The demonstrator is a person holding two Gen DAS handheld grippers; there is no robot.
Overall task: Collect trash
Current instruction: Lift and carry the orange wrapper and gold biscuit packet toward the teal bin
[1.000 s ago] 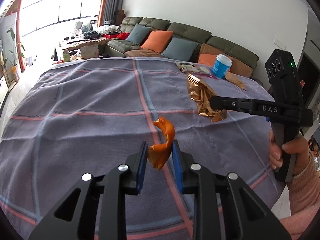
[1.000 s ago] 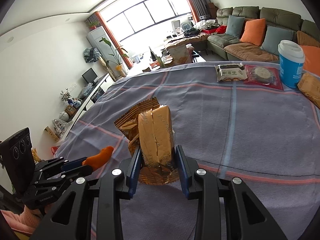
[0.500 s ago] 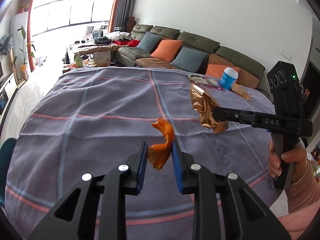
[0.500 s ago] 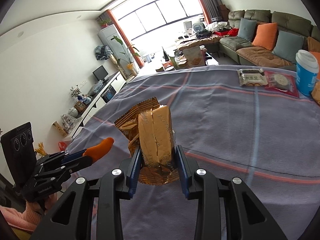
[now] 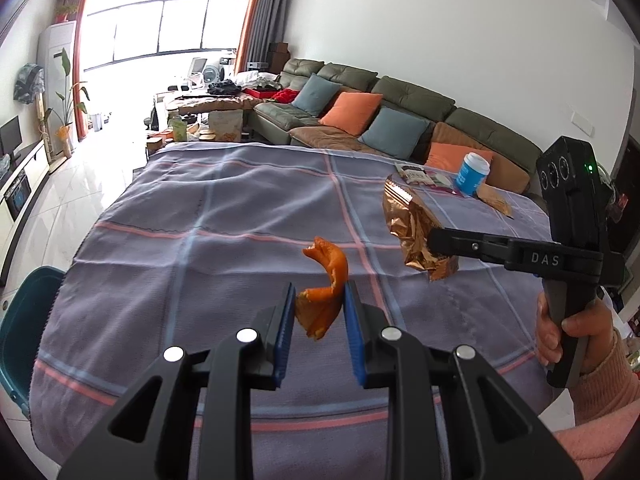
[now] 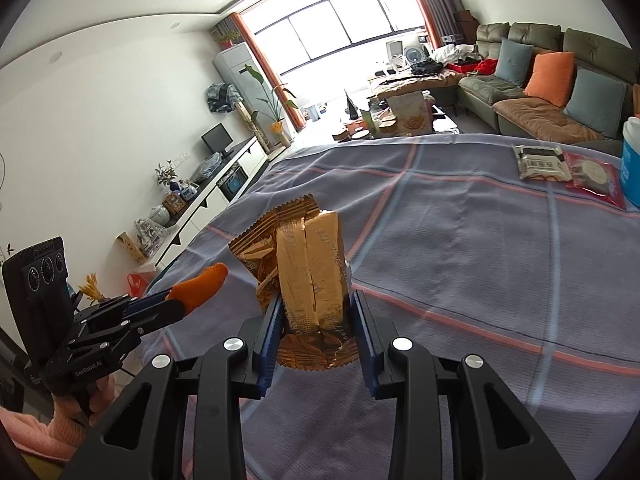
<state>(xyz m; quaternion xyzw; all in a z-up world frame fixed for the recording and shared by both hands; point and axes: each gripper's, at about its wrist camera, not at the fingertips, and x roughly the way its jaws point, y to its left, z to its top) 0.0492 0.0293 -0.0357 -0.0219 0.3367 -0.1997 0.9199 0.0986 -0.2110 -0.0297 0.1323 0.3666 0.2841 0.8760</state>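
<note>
Left wrist view: with my left gripper [image 5: 319, 312] clamped on the orange peel [image 5: 325, 288] and my right gripper [image 6: 316, 330] on the gold wrapper [image 6: 298, 264], both have lifted clear of the tablecloth [image 5: 200, 256], teal bin [image 5: 22, 328] newly visible at its left edge, so drop-off comes next.

Wrist views cross, sharing the tablecloth [image 5: 224, 248].

Cup [image 5: 473, 173] behind wrappers [image 5: 421, 176] on table [image 5: 224, 248]

Both grippers have drawn back, and a teal bin [image 5: 18, 328] now shows.
</note>
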